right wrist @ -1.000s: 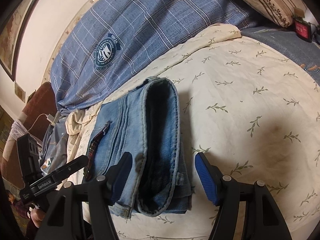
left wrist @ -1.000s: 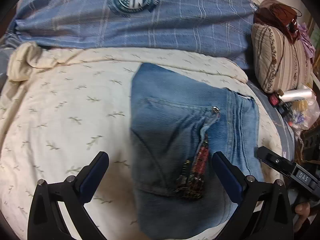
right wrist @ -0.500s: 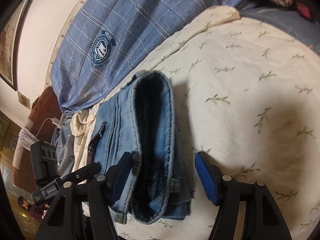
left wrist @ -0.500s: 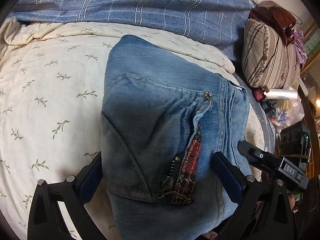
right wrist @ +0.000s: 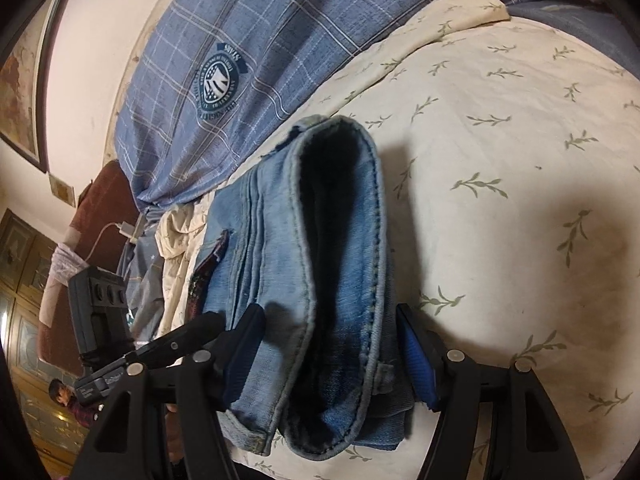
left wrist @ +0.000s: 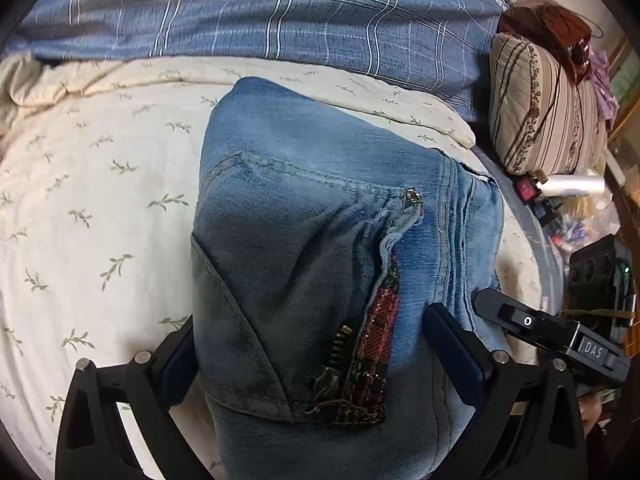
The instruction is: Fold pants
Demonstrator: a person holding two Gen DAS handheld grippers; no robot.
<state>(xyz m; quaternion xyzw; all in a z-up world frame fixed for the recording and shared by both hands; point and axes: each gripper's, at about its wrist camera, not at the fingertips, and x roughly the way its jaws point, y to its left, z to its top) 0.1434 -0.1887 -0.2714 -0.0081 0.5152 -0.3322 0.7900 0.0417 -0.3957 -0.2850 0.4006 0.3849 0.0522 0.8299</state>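
Both tongs are closing in on the folded jeans point(left wrist: 320, 248), which sit as a thick bundle on the cream leaf-print bedspread point(left wrist: 92, 208), just in front of the blue plaid quilt point(left wrist: 320, 20). A second ago the bundle lay well ahead of the left tongs point(left wrist: 312, 360); now it fills the gap, denim spilling right up between the two blue pads. The left pad point(left wrist: 180, 360) sits against the bundle's edge and the right pad point(left wrist: 452, 352) lies on the waistband side, beside the open fly with its plaid lining point(left wrist: 372, 352). Wide set, and whether they actually squeeze, I can't tell.

Over in the right view, same story: the right tongs point(right wrist: 332, 352) have crept forward and now straddle the rolled end of the jeans point(right wrist: 336, 260), pads wide on either side, touching or nearly so, with no clear pinch. The other tool's tip point(right wrist: 188, 332) pokes in just left of the bundle.

By my reading the folding itself looks done, and this approach from two sides suggests a lift or a final tidy of the bundle.
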